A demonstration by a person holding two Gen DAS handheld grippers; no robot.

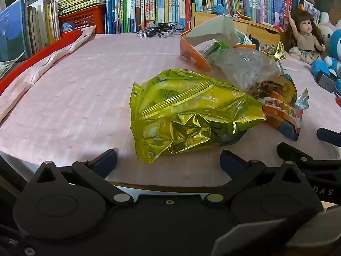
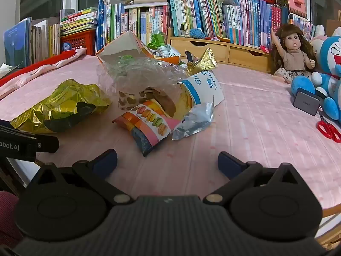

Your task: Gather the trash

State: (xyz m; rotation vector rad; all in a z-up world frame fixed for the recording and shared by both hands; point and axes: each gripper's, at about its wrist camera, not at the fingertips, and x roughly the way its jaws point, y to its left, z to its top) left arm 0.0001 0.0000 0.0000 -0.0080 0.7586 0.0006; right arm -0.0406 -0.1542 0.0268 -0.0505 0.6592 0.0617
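Trash sits heaped in the middle of the pink tablecloth (image 2: 245, 111), and I'm hanging back at the near edge with both tongs spread wide and holding nothing. My left gripper (image 1: 168, 160) lines up on the yellow-green foil bag (image 1: 187, 113), which lies nearest to it. My right gripper (image 2: 167, 160) faces the macaron wrapper (image 2: 149, 125), with the silver foil scrap (image 2: 196, 119) touching its right end.

Slippery stuff, all of it. My worry is that the foil bag is puffed and crinkled, so the fingers could skate off it or pinch only a corner and let it drop. The wrappers overlap too: lifting the macaron wrapper may drag the silver scrap or the clear plastic bag (image 2: 138, 79) behind it and scatter them. The white and blue paper cup (image 2: 202, 87) is lying tipped over, and a nudge could roll it.

Around the pile, things I must not sweep up: red scissors (image 2: 329, 129) and a grey box (image 2: 307, 103) off to the right, a doll (image 2: 292, 57) and a blue plush toy (image 2: 328, 64) beyond them. An opened orange carton (image 2: 125, 47) sits at the back of the heap, with bookshelves behind. My two grippers are close together at the left, so they could bump.
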